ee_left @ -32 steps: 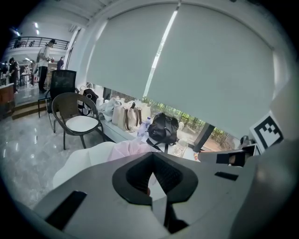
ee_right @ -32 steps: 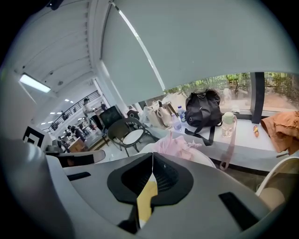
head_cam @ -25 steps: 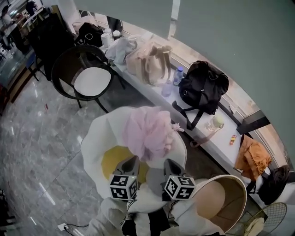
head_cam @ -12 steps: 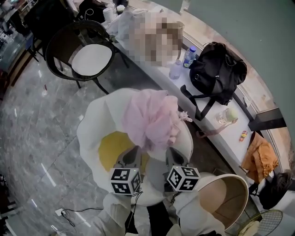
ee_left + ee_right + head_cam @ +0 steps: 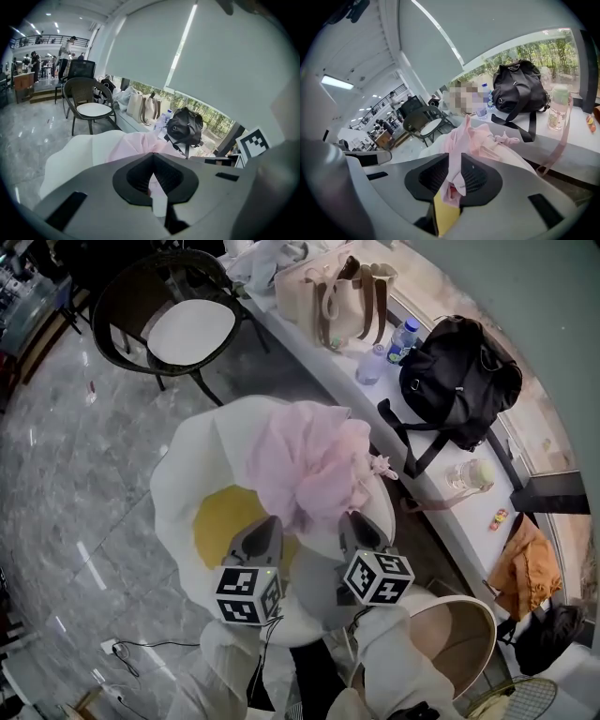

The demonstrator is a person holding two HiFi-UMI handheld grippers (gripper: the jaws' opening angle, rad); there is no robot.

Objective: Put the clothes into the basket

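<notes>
The pink garment (image 5: 314, 465) is a pale, gauzy bundle of thin cloth, gathered into soft ruffles and folds, with a small knotted tie hanging off its right edge. It hangs bunched over a white shell-shaped chair (image 5: 187, 474) with a yellow seat cushion (image 5: 220, 521) and covers part of the chair's back. It is not in the basket (image 5: 464, 643), a round tub with a tan inside that stands at the lower right, beside the person's right sleeve and apart from the cloth.

Both tools hold the garment from its near side. The left tool (image 5: 270, 526) has its jaws nearly together, and a narrow strip of pink cloth is pinched in the slit between them (image 5: 153, 157). The right tool (image 5: 352, 521) has just been easing its jaws apart – a fold of the pink cloth stands up between them (image 5: 455, 161), and the pads are on it.

Behind the chair, a black bag (image 5: 459, 381) and a beige tote (image 5: 337, 292) sit on the long white desk (image 5: 441, 521).
</notes>
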